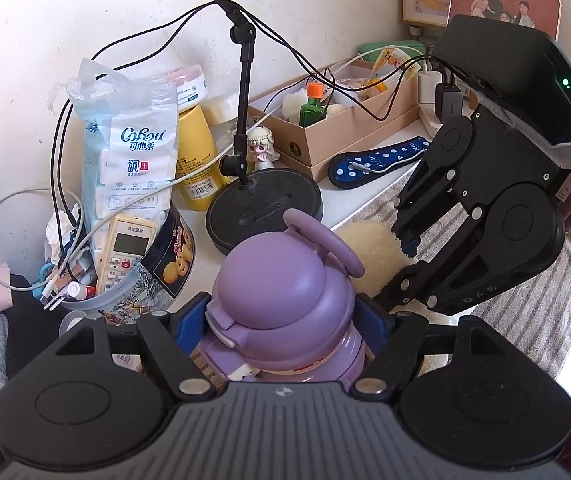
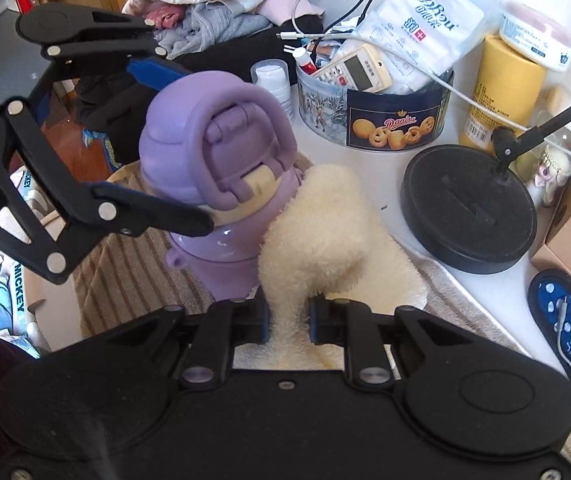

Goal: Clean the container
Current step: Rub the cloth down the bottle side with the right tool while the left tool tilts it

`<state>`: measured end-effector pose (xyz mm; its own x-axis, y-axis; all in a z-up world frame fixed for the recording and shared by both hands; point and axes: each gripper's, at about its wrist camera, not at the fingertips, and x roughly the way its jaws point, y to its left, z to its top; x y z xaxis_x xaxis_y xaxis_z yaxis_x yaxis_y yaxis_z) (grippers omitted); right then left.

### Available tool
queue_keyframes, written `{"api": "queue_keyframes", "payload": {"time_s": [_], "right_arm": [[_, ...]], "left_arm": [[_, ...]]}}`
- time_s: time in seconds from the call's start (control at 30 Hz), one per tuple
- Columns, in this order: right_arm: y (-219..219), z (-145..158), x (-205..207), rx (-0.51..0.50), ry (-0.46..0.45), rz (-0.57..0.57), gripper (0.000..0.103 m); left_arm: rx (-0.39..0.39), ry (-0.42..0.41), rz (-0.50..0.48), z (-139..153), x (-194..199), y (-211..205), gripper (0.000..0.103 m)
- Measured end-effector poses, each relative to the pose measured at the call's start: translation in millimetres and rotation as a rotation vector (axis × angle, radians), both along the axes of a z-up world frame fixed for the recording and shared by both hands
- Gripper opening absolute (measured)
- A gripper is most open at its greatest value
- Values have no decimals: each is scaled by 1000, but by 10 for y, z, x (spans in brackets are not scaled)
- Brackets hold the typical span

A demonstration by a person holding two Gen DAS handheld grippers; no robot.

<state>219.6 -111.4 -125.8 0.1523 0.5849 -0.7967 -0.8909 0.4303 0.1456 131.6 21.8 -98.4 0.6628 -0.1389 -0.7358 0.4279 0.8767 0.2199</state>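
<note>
A purple water bottle (image 1: 285, 304) with a domed lid and carry loop stands upright on a striped towel (image 1: 533, 304). My left gripper (image 1: 283, 324) is shut on the bottle just below its lid; it shows in the right wrist view (image 2: 173, 144) around the purple bottle (image 2: 221, 152). My right gripper (image 2: 288, 324) is shut on a fluffy cream cloth (image 2: 317, 236), which is pressed against the bottle's right side. In the left wrist view the right gripper (image 1: 405, 264) holds the cream cloth (image 1: 369, 256) behind the bottle.
A black round lamp base (image 2: 469, 208) stands to the right. A cookie tin (image 2: 377, 116) holds a remote and tissue pack. A yellow tube (image 2: 497, 96), cardboard box (image 1: 337, 136), blue dotted case (image 2: 565, 336), cables and clothes (image 2: 213, 4) crowd the white table.
</note>
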Motion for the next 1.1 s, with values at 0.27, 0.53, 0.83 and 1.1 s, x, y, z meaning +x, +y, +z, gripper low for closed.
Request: {"api": "queue_keyframes", "payload": {"time_s": [0.27, 0.53, 0.83, 1.1], "right_arm": [[33, -80, 52, -22, 10, 2, 17], [115, -352, 122, -67, 45, -10, 17], [162, -464, 116, -90, 51, -25, 17], [77, -200, -223, -9, 47, 38, 17]], "left_arm": [[2, 0, -8, -6, -4, 8, 76], [-2, 3, 0, 3, -9, -6, 76], [0, 17, -13, -13, 36, 5, 76], [-73, 55, -16, -45, 151, 139, 77]]}}
